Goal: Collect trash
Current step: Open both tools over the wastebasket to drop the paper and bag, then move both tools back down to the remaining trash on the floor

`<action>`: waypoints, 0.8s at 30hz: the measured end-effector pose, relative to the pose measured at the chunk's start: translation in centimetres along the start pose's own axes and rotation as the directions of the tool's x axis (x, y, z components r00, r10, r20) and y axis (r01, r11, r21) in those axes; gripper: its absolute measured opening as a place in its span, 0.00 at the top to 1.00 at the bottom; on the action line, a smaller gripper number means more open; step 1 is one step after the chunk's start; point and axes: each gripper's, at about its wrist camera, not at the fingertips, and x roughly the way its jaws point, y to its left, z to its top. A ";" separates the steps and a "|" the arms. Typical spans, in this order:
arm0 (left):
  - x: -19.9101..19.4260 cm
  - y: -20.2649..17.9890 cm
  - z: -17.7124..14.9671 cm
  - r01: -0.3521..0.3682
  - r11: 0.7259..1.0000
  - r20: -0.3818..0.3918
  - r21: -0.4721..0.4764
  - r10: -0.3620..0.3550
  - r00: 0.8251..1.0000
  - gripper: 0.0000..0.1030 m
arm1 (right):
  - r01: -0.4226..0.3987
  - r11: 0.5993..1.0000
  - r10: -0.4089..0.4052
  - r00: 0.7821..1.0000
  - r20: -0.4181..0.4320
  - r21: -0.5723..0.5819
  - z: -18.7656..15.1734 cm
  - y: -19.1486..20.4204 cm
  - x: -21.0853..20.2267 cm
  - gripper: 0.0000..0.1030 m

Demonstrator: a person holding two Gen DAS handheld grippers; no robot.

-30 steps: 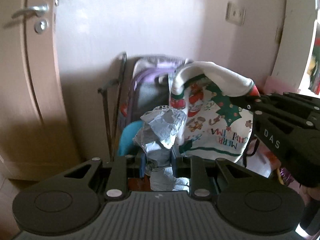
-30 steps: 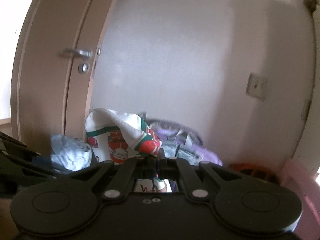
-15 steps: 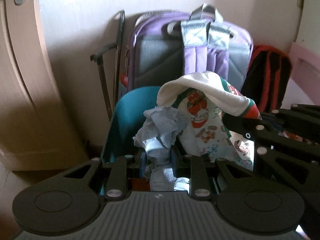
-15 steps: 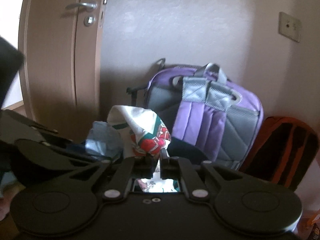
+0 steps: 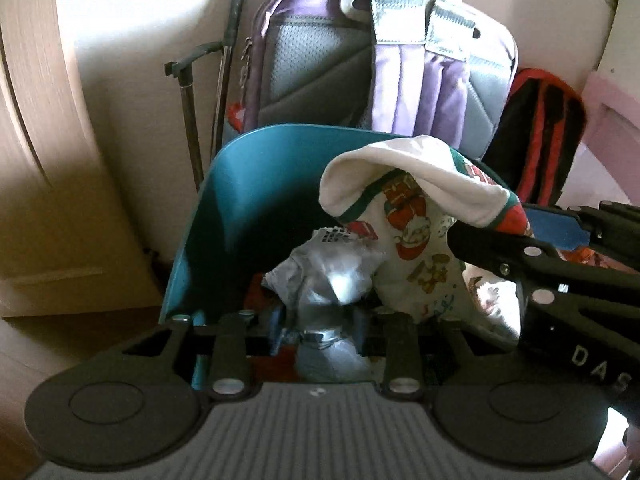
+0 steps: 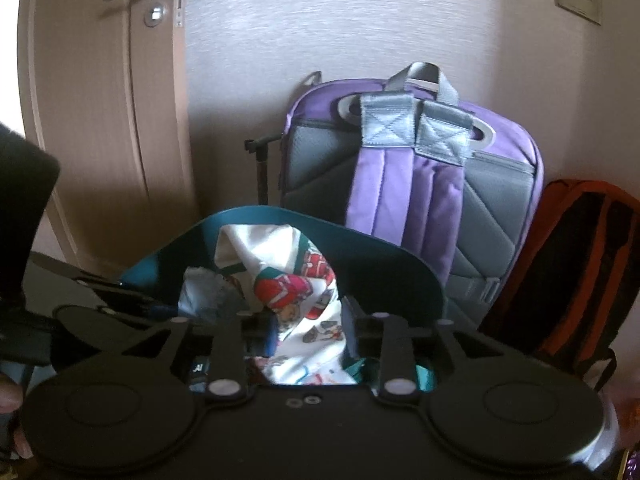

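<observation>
A teal bin (image 5: 248,144) stands on the floor in front of me, its rim (image 6: 384,244) also showing in the right wrist view. My left gripper (image 5: 320,332) hangs over its mouth with jaws opening; a crumpled grey-blue wad (image 5: 332,276) sits loosely between them and slumps into the bin. My right gripper (image 6: 310,332) is opening too, with a white Christmas-print wrapper (image 6: 304,292) hanging between its parted fingers. In the left wrist view that wrapper (image 5: 420,248) drapes over the right gripper's fingers (image 5: 520,252), beside the wad.
A purple and grey backpack (image 6: 408,184) leans on the wall right behind the bin. A red and black bag (image 6: 580,260) stands to its right, a black folded handle (image 5: 192,92) to its left. A wooden door (image 6: 100,120) is further left, pink furniture (image 5: 608,120) at far right.
Both grippers have sunk and tipped down over the bin, whose inside now shows. Both pairs of jaws have widened, the right one most, and the wad sits lower.
</observation>
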 end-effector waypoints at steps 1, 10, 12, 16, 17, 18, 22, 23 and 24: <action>-0.4 0.0 -0.1 0.005 1.000 0.003 -0.002 -0.005 1.000 0.62 | 0.003 1.000 -0.003 1.000 0.001 0.006 0.1 -0.1 -0.3 0.66; -5.8 0.1 -1.4 0.034 0.999 0.067 -0.024 -0.032 0.997 0.28 | 0.007 1.000 -0.007 0.999 0.042 0.003 0.1 -0.3 -5.8 0.46; -7.4 0.1 -1.7 0.046 0.999 0.083 -0.020 -0.045 0.996 0.28 | 0.003 1.000 -0.002 0.999 0.052 -0.019 -0.1 0.2 -7.4 0.45; -10.8 0.1 -3.0 0.044 0.999 0.111 -0.005 -0.043 0.993 0.28 | -0.009 0.998 0.014 0.997 0.074 -0.068 -1.0 1.6 -10.7 0.44; -11.6 0.1 -3.4 0.048 0.999 0.114 -0.008 -0.047 0.992 0.28 | -0.013 0.997 0.019 0.997 0.075 -0.080 -1.3 2.0 -11.4 0.44; -12.3 0.2 -3.9 0.051 0.999 0.117 -0.012 -0.049 0.992 0.28 | -0.017 0.996 0.024 0.997 0.077 -0.091 -1.5 2.5 -12.0 0.44; -15.1 0.4 -6.1 0.035 0.999 0.126 -0.006 -0.034 0.991 0.28 | -0.047 0.992 0.058 0.995 0.086 -0.118 -3.0 4.5 -14.4 0.43; -15.7 0.6 -6.8 0.034 0.999 0.127 -0.006 -0.033 0.991 0.27 | -0.060 0.991 0.070 0.994 0.087 -0.120 -3.4 4.9 -14.9 0.43; -16.2 0.7 -7.4 0.036 0.999 0.125 -0.006 -0.035 0.991 0.26 | -0.071 0.990 0.083 0.993 0.087 -0.124 -3.9 5.4 -15.2 0.43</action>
